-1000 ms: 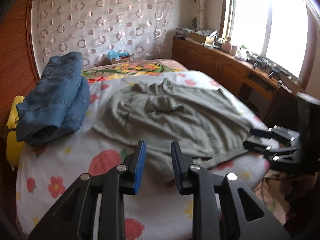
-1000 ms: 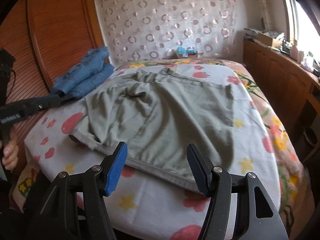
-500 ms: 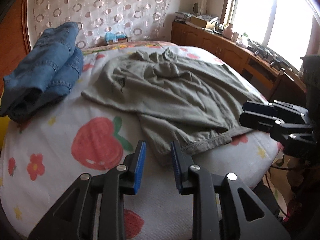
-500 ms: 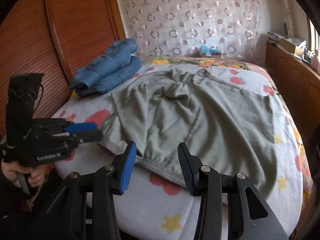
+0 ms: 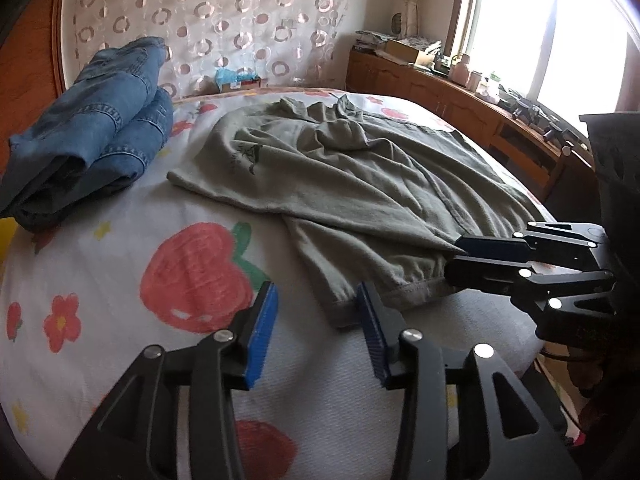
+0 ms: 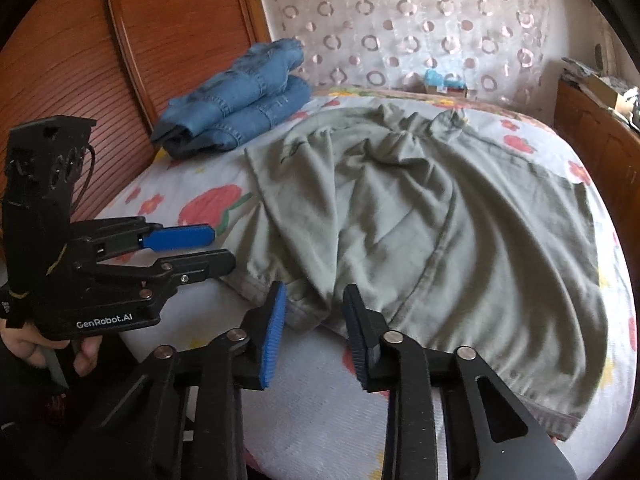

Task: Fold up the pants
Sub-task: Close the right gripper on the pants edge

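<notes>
Left wrist view shows both tools have dropped in close to the near hem of the grey-green pants (image 5: 360, 184) within the last second, so the first grab looks imminent. The left gripper (image 5: 316, 316), fingers parted and empty, has the hem corner just ahead between its pads. The right gripper (image 6: 314, 320), likewise spread and holding nothing, brackets the bunched hem edge. The pants lie spread across the floral bedsheet (image 5: 120, 280), beside folded jeans (image 5: 92, 128).
</notes>
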The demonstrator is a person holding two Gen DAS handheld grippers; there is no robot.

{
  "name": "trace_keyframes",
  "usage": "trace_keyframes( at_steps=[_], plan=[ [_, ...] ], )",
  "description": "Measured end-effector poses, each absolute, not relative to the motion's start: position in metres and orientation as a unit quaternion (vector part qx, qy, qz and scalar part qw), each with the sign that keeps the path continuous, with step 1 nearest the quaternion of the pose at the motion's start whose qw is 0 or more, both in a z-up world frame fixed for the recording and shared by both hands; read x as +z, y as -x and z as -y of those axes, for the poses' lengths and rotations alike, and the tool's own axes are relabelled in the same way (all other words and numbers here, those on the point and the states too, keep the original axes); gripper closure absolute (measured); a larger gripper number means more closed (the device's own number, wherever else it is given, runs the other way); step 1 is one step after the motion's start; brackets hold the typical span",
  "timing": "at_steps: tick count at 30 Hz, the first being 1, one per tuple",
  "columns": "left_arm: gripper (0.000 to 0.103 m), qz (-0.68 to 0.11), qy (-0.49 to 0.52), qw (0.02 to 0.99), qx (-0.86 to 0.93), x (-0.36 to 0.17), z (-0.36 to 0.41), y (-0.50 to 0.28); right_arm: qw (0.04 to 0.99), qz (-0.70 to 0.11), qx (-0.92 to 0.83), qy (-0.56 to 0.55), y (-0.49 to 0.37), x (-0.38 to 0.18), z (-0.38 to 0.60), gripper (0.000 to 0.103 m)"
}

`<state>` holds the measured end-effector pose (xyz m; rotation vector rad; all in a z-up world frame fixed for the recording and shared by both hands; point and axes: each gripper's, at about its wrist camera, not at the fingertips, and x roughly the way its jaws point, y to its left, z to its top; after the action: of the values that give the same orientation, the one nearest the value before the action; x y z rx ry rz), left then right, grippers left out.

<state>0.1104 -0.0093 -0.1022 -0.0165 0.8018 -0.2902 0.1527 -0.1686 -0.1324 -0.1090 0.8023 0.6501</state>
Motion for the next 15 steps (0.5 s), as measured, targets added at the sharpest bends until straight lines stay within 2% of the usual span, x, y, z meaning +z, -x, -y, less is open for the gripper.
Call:
trace_keyframes(
  at_steps=[6,15],
  plan=[
    [0.058,-0.400,0.015,0.906,-0.140,-0.099,0.005,-0.112,0.867,-0.382,0.315,0.053,-0.154,-0.131,0.167,0.098],
    [0.058,-0.366,0.017,0.920,-0.141,-0.075,0.008,-0.102,0.888,-0.345,0.299,0.050,-0.155,-0.108,0.179,0.102]
  ],
)
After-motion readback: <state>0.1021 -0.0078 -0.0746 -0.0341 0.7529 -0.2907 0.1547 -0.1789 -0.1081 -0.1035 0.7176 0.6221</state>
